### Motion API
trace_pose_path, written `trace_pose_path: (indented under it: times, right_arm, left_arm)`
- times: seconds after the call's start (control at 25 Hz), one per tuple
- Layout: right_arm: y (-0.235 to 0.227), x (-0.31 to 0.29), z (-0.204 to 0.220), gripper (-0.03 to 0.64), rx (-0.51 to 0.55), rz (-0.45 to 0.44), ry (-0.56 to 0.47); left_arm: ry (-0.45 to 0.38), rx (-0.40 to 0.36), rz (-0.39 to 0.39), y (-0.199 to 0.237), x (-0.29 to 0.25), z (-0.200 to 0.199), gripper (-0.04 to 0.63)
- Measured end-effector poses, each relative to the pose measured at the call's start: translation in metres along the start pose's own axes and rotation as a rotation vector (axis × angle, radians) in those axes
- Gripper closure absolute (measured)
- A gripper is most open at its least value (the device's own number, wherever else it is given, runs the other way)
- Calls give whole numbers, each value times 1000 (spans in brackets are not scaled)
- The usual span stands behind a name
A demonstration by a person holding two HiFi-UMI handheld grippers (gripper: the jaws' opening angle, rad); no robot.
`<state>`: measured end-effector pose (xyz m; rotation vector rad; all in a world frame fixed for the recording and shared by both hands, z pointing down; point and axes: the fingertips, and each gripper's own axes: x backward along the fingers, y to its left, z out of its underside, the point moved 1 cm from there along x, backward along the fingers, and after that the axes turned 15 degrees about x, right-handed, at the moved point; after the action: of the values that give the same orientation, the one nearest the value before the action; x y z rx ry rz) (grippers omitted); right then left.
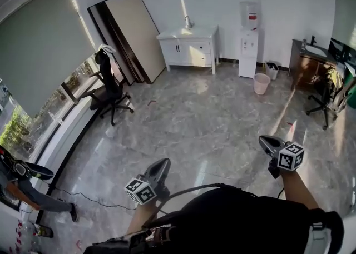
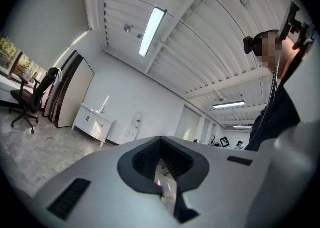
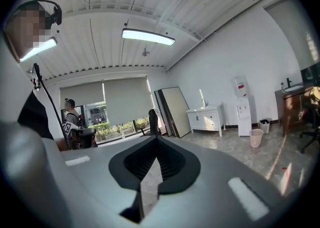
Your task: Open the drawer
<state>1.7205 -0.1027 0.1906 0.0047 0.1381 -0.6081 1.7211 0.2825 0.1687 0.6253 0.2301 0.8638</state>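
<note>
The drawer [image 1: 199, 47] is on the right side of the white cabinet [image 1: 177, 53]. The cabinet stands at the far wall of the room, and the drawer is closed.

Both grippers are well away from it, on the near side of the room. The left gripper [image 1: 163, 164] is low in the head view, and the drawer is far ahead of it and a bit to the right. Its jaws are pressed together and hold nothing. The right gripper [image 1: 266, 142] is further right, and the drawer is far ahead of it and to the left. Its jaws are closed tight too, with nothing between them.

Between the grippers and the cabinet there is a wide stretch of shiny grey floor [image 1: 206, 116].

Along the left side are a black chair [image 1: 107, 87] and big flat boards [image 1: 129, 33] that lean on the wall, just left of the cabinet. Just right of the cabinet stands a water machine [image 1: 248, 39]. A pink bin [image 1: 261, 83] sits on the floor near it. A dark desk [image 1: 307, 61] is at the right wall with another chair [image 1: 328, 100] in front of it. A thin black cable [image 1: 83, 196] lies on the floor at the lower left, near a second person [image 1: 22, 187].
</note>
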Motion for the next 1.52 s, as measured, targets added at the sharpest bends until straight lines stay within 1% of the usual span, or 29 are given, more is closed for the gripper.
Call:
trace_pose_path:
  times: [0.08,0.2,0.28,0.4,0.6,0.72,0.84,0.96,1.12,1.24,1.32,1.4,1.52]
  right_arm:
    - [-7,-33,-16,615,-5,25,-13]
    - [-1,-81,-31,615,9,31,-22]
    - [-1,-107,-33,615,5,31,-21]
    - [-8,-142,-25,615,-2,24,2]
    - [-37,-211,-38,615,3,-6,25]
    - [-70,-249,-41,615,2,-50,19]
    - [-115,-292,-44,615,10,-112,2]
    - [-156,-342,-44,615,7,-174,4]
    - [-221,-397,-63,615,45,-246,-5]
    - [-267,-432,-77,615,53,-276,-20]
    - [-286,-450,-80,615,52,-289,-20]
    - [-302,-468,-80,615,46,-294,-16]
    - [-311,-493,-72,615,27,-298,2]
  left_arm:
    - [17,-16,23,23,-11,-27,595]
    - [40,-45,45,58,-18,-60,595]
    - [36,-36,47,81,-21,-77,595]
    - [21,-24,43,114,-30,-88,595]
    - [3,3,12,162,-50,-117,595]
    - [-23,16,-19,184,-75,-126,595]
    - [-56,-11,-68,197,-112,-141,595]
    - [-112,-22,-117,215,-142,-158,595]
    - [-147,-50,-185,234,-194,-177,595]
    - [-208,-20,-202,254,-235,-191,595]
    - [-212,-4,-200,264,-257,-195,595]
    - [-196,-1,-209,275,-275,-199,595]
    - [-172,2,-234,296,-287,-209,595]
